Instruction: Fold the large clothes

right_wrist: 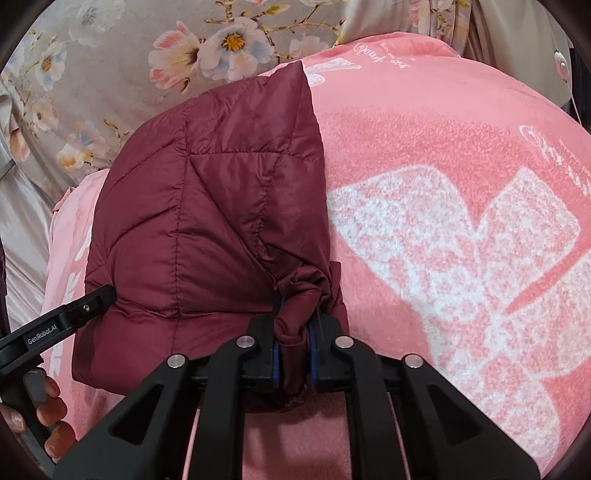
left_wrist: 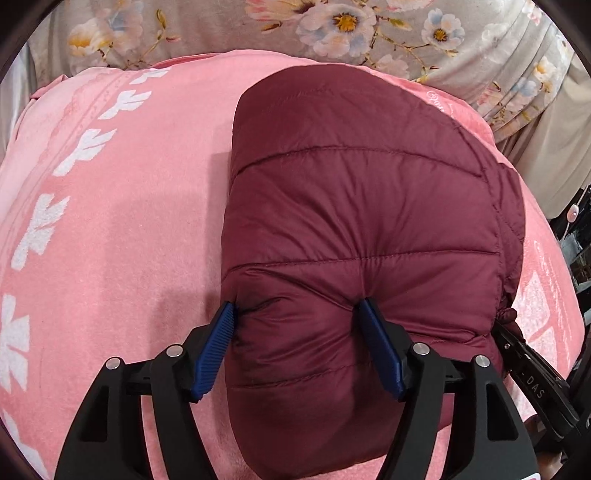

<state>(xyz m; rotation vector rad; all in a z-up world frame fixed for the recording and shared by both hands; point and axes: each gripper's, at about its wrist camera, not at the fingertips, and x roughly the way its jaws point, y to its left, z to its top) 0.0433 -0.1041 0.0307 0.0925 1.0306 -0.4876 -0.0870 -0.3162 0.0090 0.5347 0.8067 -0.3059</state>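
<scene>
The maroon quilted jacket [left_wrist: 362, 229] lies folded into a puffy bundle on the pink blanket [left_wrist: 122, 221], the one with the white leaf pattern, and both claws are down at its near edge. Behind the blanket, floral bedding [left_wrist: 332, 26] fills the far side of the view.

Over on the left wrist camera, the left claw [left_wrist: 299, 343] straddles the padded near edge of the jacket, blue pads [left_wrist: 216, 350] set wide on either side of a fat roll of quilting. The left pad touches the fabric's edge and the right pad dents into it, so the claw is gripping that thick fold with the jaws spread wide.

Now the right wrist camera: the right claw [right_wrist: 295, 347] is pinched nearly closed on a bunched, gathered bit of the jacket's near right corner, maroon cloth squeezed tight between the blue pads. To the left in that view, the left claw's black body pokes in against the jacket's lower left edge, and the person's left hand [right_wrist: 44, 413] curls around its handle.
</scene>
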